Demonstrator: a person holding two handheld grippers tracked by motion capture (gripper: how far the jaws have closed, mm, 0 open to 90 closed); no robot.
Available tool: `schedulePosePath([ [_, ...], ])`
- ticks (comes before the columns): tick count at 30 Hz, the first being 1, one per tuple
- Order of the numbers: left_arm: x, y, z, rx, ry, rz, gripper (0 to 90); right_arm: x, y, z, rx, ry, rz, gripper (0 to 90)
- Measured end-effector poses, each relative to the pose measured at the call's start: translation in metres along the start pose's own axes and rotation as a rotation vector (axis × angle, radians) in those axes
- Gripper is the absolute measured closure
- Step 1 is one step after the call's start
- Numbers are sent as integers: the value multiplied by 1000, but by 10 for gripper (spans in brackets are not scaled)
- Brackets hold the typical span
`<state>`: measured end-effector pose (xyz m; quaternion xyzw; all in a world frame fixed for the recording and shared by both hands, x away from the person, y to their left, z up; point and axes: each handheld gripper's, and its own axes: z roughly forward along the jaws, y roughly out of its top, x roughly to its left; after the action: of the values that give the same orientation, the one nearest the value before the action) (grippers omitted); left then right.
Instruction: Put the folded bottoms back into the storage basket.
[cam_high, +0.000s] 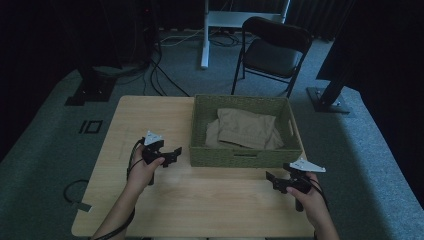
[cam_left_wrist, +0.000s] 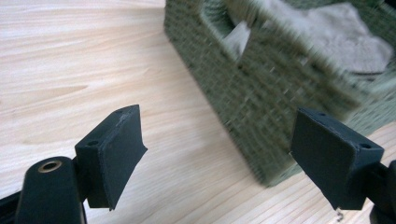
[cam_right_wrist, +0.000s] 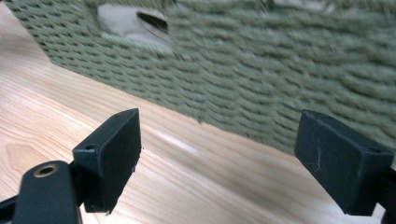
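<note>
A green woven basket (cam_high: 245, 156) stands at the back right of the light wooden table (cam_high: 200, 200), and a folded tan cloth (cam_high: 247, 127) lies inside it. My left gripper (cam_high: 172, 156) is open just left of the basket's near left corner, its jaws pointing at the basket. My right gripper (cam_high: 274, 182) is open in front of the basket's near right corner. In the left gripper view, the left gripper (cam_left_wrist: 224, 154) faces the basket (cam_left_wrist: 261, 93) and the cloth (cam_left_wrist: 336, 37). In the right gripper view, the right gripper (cam_right_wrist: 226, 156) faces the basket wall (cam_right_wrist: 280, 70). The cloth (cam_right_wrist: 121, 25) peeks through the handle slot.
A black folding chair (cam_high: 275, 50) and a white desk leg (cam_high: 205, 35) stand on the carpet behind the table. Cables (cam_high: 160, 75) run across the floor at the back left. Dark stand bases (cam_high: 90, 90) sit at both back corners. A loose cable (cam_high: 75, 197) hangs by the table's left edge.
</note>
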<state>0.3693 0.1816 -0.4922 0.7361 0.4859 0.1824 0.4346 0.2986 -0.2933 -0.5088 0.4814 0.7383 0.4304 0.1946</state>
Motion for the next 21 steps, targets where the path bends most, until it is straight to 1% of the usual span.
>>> schedulePosePath([
  [1,1,-3,1,4,-4,-9,186,-1,-3,0,7,-9,4,144],
  [2,1,-3,1,4,-4,-9,186,-1,-3,0,7,-9,4,144],
  [3,3,-8,2,11,1,-12,186,-3,-5,1,16,-19,3,144],
  [4,4,-11,3,15,5,-11,186,-5,-9,1,24,-28,13,144],
  [7,7,-19,5,30,11,-21,186,-7,-14,2,35,-39,17,144],
  [10,10,-27,6,41,23,-24,186,-9,-17,2,45,-59,12,147],
  [12,12,-32,6,43,34,-23,186,-10,-19,1,48,-74,7,168],
  [14,13,-37,6,49,35,-31,186,-11,-21,1,50,-86,8,168],
  [15,13,-39,6,56,36,-25,186,-12,-22,1,57,-94,3,167],
  [16,13,-41,5,61,34,-17,186,-13,-24,0,59,-104,9,167],
  [17,13,-43,4,66,30,-18,186,-13,-25,0,58,-111,15,167],
  [19,13,-46,2,61,28,-27,186,-15,-28,0,60,-118,28,166],
  [21,13,-47,0,63,31,-20,186,-16,-30,0,59,-130,39,148],
])
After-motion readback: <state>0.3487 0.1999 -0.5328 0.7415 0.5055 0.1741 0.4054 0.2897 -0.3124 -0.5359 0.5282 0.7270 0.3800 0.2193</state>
